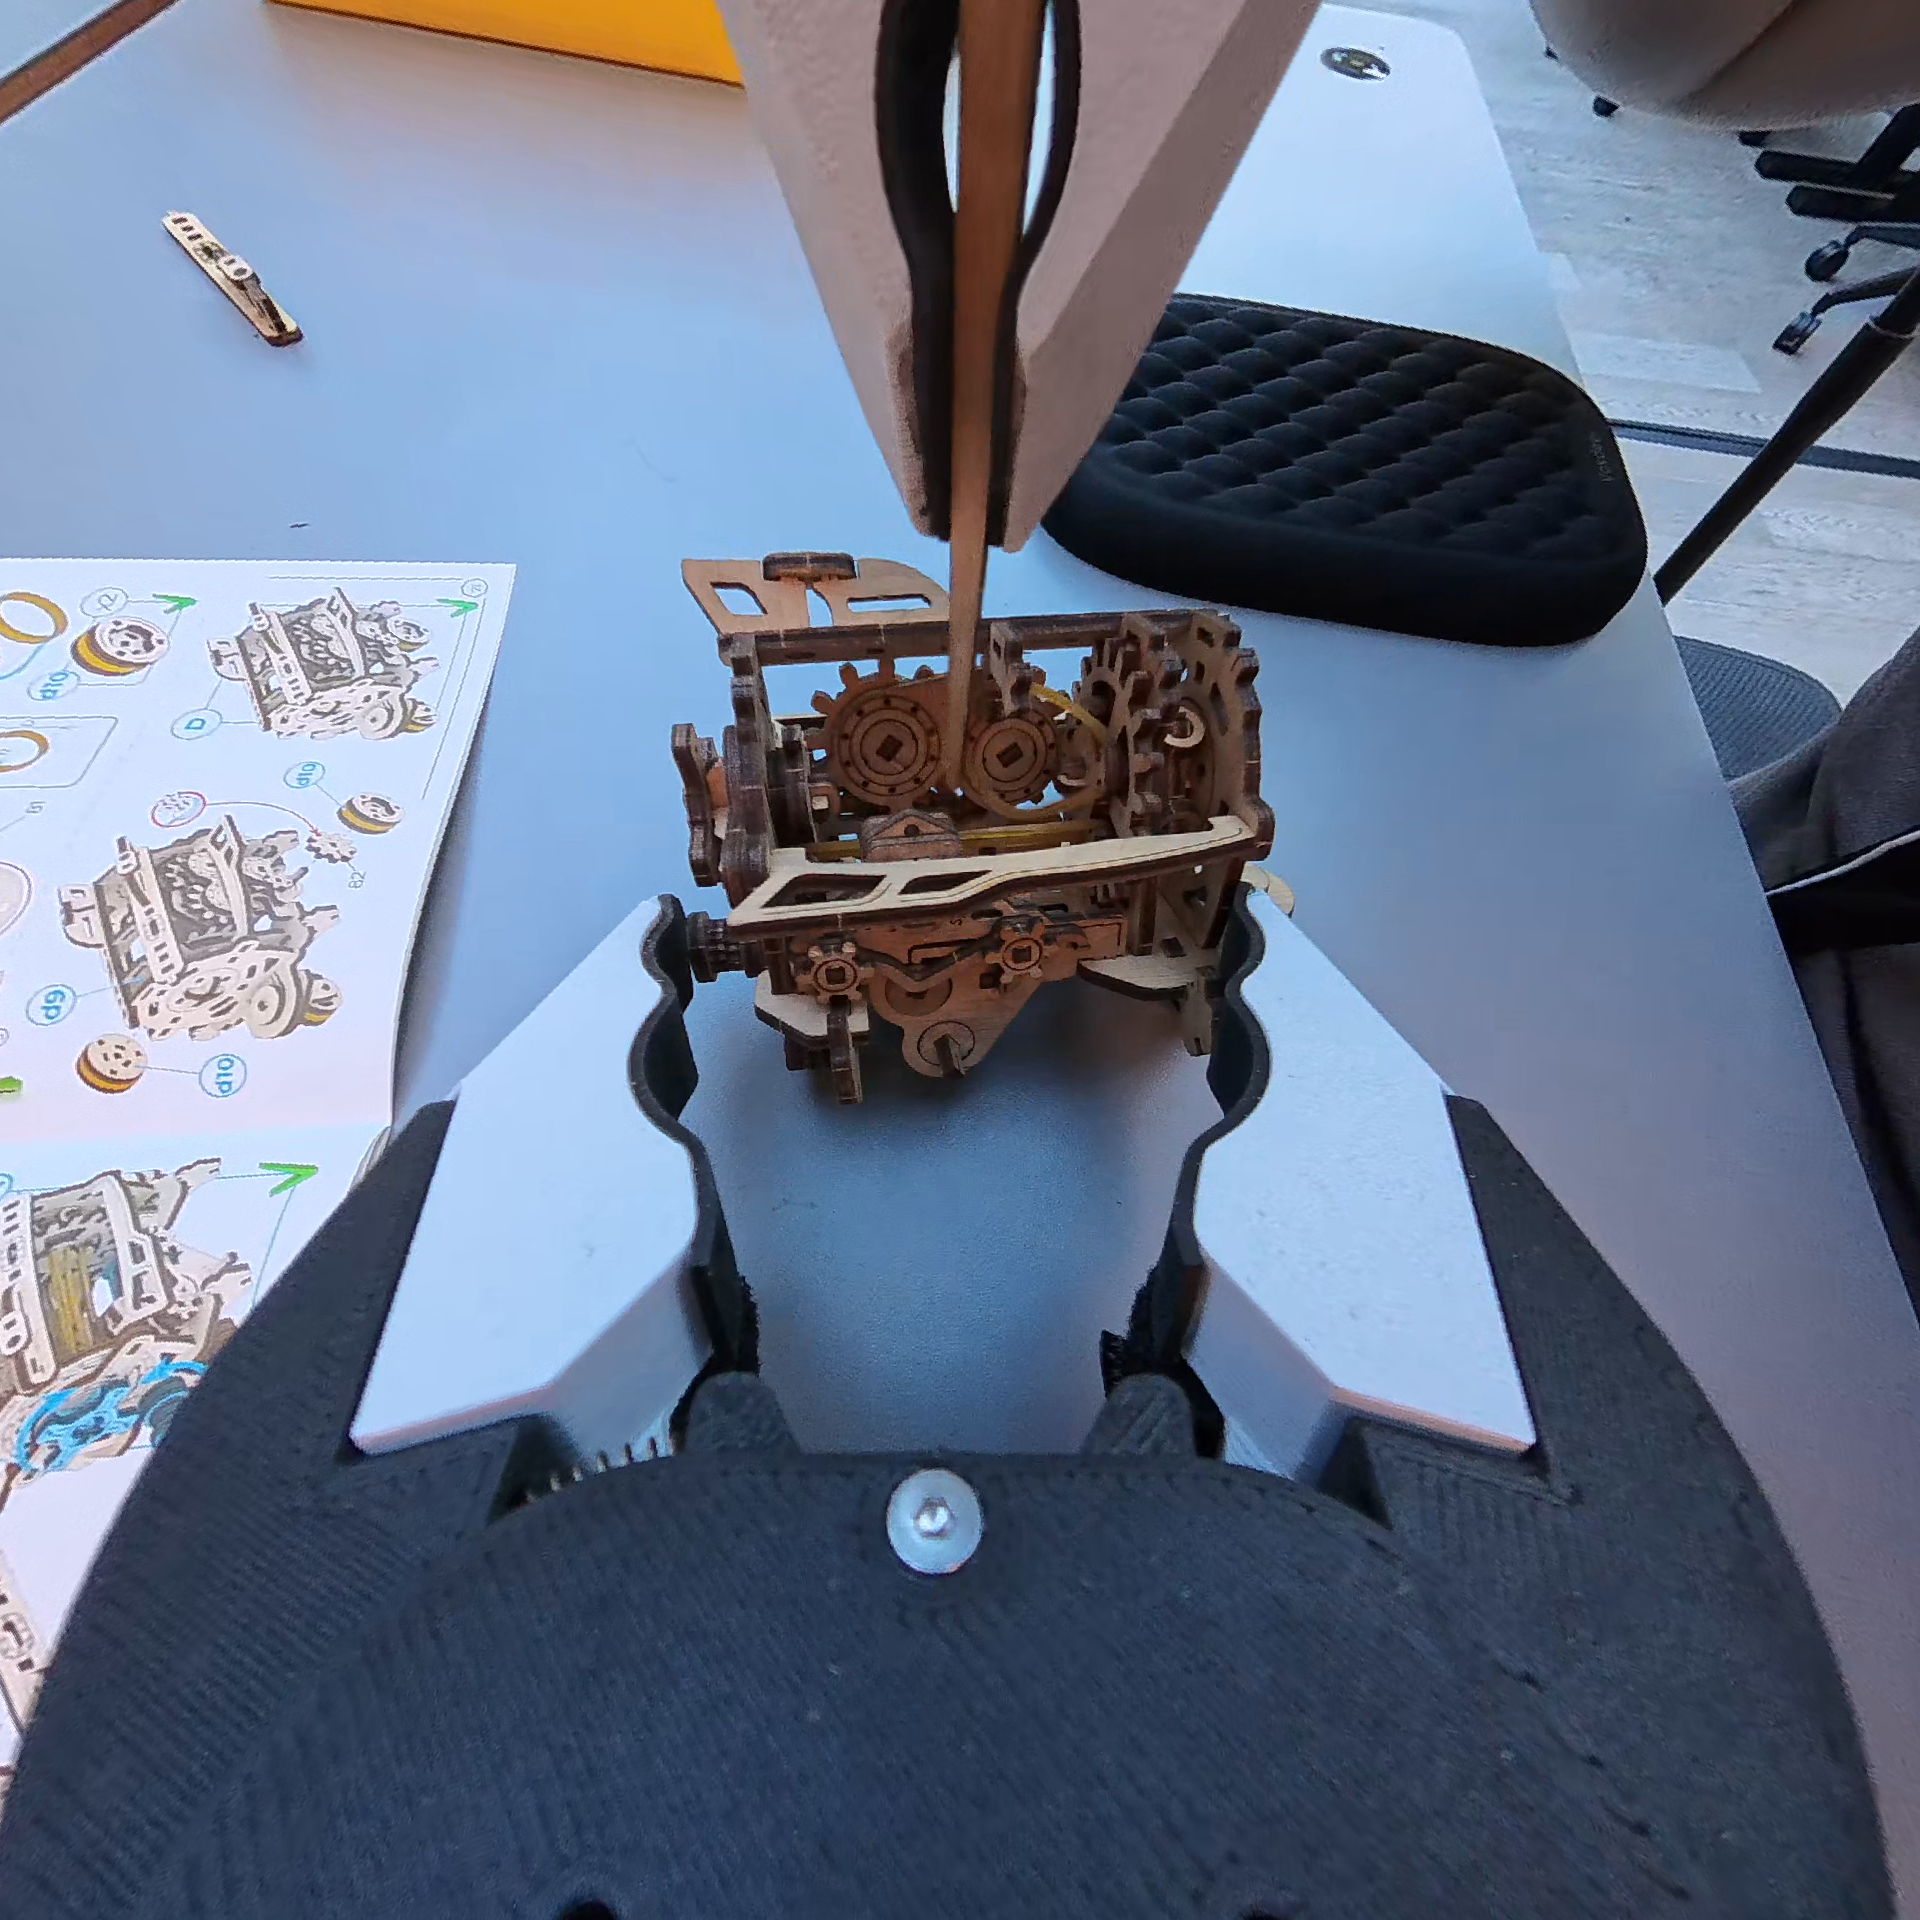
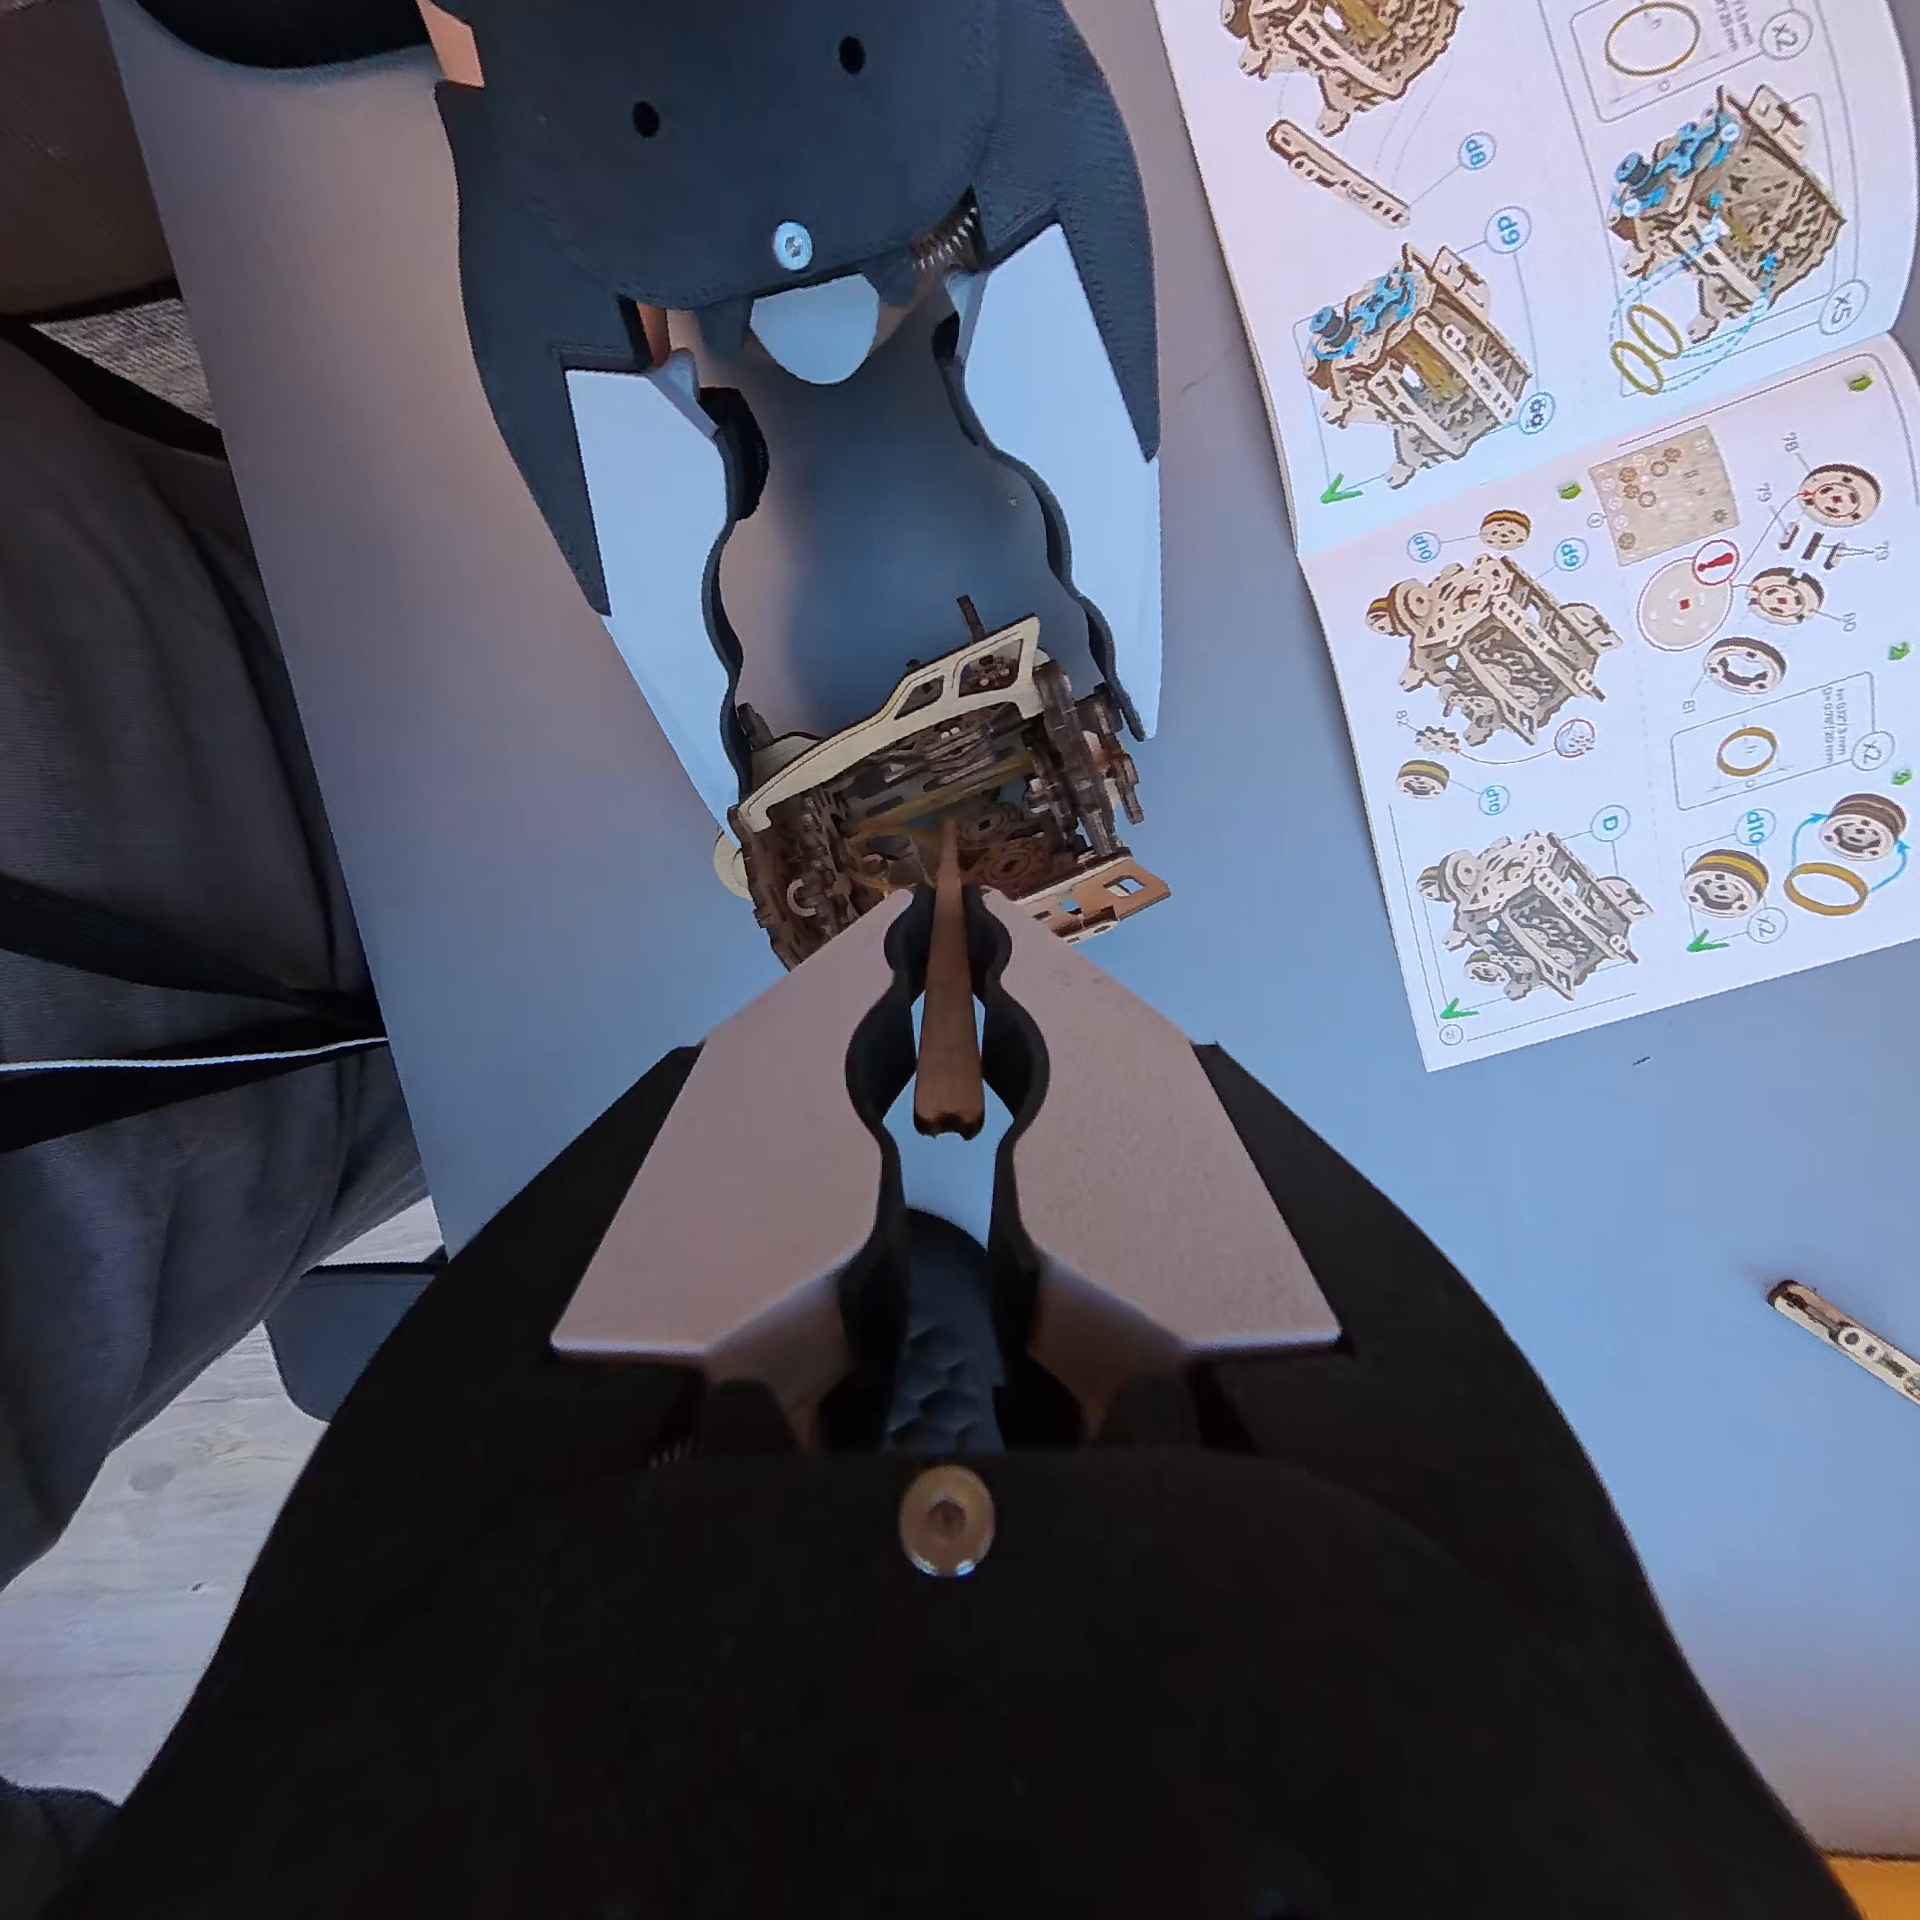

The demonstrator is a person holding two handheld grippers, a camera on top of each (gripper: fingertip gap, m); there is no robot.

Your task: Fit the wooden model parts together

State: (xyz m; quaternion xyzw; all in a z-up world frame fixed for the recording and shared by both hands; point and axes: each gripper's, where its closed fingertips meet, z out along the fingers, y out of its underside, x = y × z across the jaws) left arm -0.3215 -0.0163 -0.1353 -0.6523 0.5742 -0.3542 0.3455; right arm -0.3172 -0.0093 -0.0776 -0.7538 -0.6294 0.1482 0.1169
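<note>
A wooden gear model stands on the grey table. My left gripper is open, with one fingertip on each side of the model's near end; I cannot tell whether the pads touch it. It shows the same way in the right wrist view. My right gripper is shut on a thin wooden stick. It comes down from above in the left wrist view. The stick's tip reaches between two gears inside the model.
An open instruction booklet lies left of the model, and also shows in the right wrist view. A loose wooden strip lies farther back. A black cushion sits at the table's right edge. A person's dark clothing is beside the table. About 6 cm separates my left fingertips from my right.
</note>
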